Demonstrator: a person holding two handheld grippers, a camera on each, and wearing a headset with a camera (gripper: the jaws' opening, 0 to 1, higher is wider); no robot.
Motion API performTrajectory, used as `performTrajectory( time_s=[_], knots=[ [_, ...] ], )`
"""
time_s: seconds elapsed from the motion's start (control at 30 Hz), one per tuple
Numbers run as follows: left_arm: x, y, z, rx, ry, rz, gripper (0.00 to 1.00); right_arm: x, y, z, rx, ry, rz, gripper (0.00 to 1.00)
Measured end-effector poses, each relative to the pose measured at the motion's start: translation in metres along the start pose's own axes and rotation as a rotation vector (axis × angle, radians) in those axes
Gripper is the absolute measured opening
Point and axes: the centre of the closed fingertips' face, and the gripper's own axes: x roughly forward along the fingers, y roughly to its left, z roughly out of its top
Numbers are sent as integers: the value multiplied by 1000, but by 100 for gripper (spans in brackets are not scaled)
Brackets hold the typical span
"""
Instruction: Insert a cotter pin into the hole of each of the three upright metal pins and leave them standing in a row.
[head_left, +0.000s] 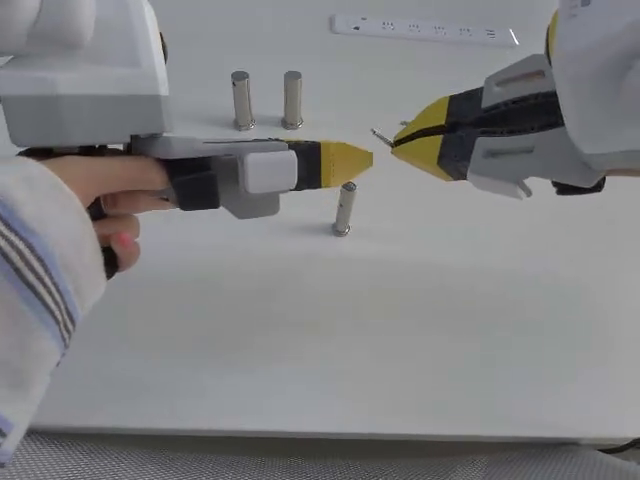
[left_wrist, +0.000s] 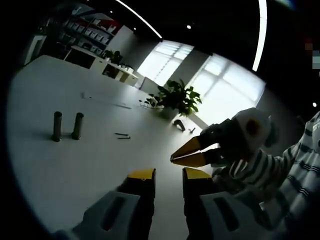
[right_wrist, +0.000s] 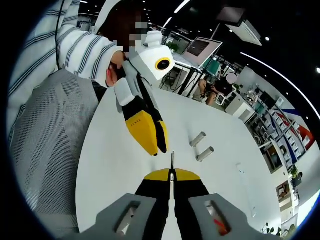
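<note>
The right claw (head_left: 396, 142), pinching a thin metal cotter pin (head_left: 381, 136), should level it at the silver upright pin (head_left: 344, 208) beneath the spread left claw (head_left: 364, 158), which should steady it.

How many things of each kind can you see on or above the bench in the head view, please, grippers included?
metal pins: 3, all standing
cotter pin: 1, clamped in the right gripper
grippers: 2, the right gripper and the left gripper
power strip: 1, at the far edge
Total: 7
</note>
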Motion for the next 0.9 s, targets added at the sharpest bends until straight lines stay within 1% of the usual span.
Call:
performTrajectory(
  time_s=[0.1, 0.2, 0.37, 0.53, 0.67, 0.8, 0.9],
  knots=[
    [3, -4, 0, -18, 0, -18, 13, 2, 2, 2, 1, -10, 8, 0],
    [6, -3, -1, -22, 5, -13, 12, 2, 3, 2, -8, -12, 11, 0],
    [8, -4, -2, -47, 11, -22, 6, 3, 4, 2, -20, -10, 13, 0],
    [8, -4, 0, -55, 8, -18, 5, 4, 5, 0, -42, -6, 12, 0],
    [8, -5, 0, -64, 13, -22, 2, 6, 6, 1, -50, -8, 13, 0],
    [8, -6, -3, -67, 24, -24, 0, 7, 7, 0, -59, -5, 16, 0],
    [7, -7, -5, -81, 35, -26, 0, 8, 9, 0, -69, -2, 19, 0]
  ],
)
